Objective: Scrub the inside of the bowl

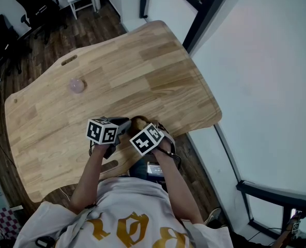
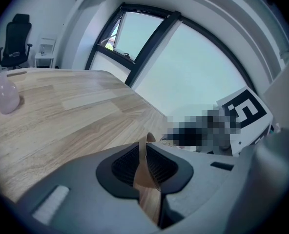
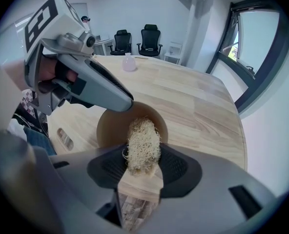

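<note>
2 grippers engaged. L gripper (image 2: 145,164): jaws closed tight on the thin rim of the brown round bowl (image 3: 111,126), approx. 11 o'clock of the bowl in the right gripper view. R gripper (image 3: 143,156): jaws clamped on a straw-coloured fibrous scrub pad (image 3: 143,143), pad tip over the bowl interior; contact w/ wall not confirmable. Bowl is at the 6 o'clock edge of the light wooden table (image 1: 142,71), close to the person. Risks (est.): scrub force against a 1-point rim hold may tilt the bowl or slip it off the edge; loose fibre pad may pull out of the jaws.
</note>
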Demonstrator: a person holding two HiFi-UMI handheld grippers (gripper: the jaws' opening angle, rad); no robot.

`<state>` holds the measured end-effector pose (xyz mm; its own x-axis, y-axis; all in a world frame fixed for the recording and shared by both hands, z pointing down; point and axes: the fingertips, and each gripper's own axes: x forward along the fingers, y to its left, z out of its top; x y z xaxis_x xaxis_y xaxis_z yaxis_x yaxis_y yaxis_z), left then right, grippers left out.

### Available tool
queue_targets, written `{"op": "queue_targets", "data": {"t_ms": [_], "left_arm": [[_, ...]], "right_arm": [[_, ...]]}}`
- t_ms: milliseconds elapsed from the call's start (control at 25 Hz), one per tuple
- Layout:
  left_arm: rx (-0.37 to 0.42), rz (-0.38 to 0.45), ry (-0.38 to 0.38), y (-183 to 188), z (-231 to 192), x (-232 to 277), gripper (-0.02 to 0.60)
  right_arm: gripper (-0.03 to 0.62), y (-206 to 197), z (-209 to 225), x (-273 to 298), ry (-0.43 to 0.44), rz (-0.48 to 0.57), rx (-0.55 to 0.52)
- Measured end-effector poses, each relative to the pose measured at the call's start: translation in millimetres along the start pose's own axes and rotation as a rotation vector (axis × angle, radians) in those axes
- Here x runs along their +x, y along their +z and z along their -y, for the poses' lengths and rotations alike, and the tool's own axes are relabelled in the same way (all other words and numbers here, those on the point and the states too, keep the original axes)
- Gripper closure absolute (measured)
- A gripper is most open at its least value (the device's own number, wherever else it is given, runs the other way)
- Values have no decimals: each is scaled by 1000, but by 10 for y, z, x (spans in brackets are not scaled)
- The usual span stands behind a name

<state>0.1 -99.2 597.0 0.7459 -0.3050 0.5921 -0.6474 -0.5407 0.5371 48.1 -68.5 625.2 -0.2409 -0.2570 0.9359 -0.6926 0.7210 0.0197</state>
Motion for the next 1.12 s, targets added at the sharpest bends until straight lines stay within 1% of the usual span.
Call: {"op": "queue_targets", "data": {"t_ms": [280,560,760,1120], "left_arm": [[-27,14,-27,21,10,6,540],[-39,15,-32,23,-8,9,538],[-43,16,-29,25,-8,-3,538],[-49,27,-14,8,-58,-26,540]], "right_arm": [[413,17,-4,-2,7,14,-14],[413,51,-34,-3,11,29,-32],[413,93,-105,-22,31,42,-46],[413,135,-376,-22,119,68,-129]]}}
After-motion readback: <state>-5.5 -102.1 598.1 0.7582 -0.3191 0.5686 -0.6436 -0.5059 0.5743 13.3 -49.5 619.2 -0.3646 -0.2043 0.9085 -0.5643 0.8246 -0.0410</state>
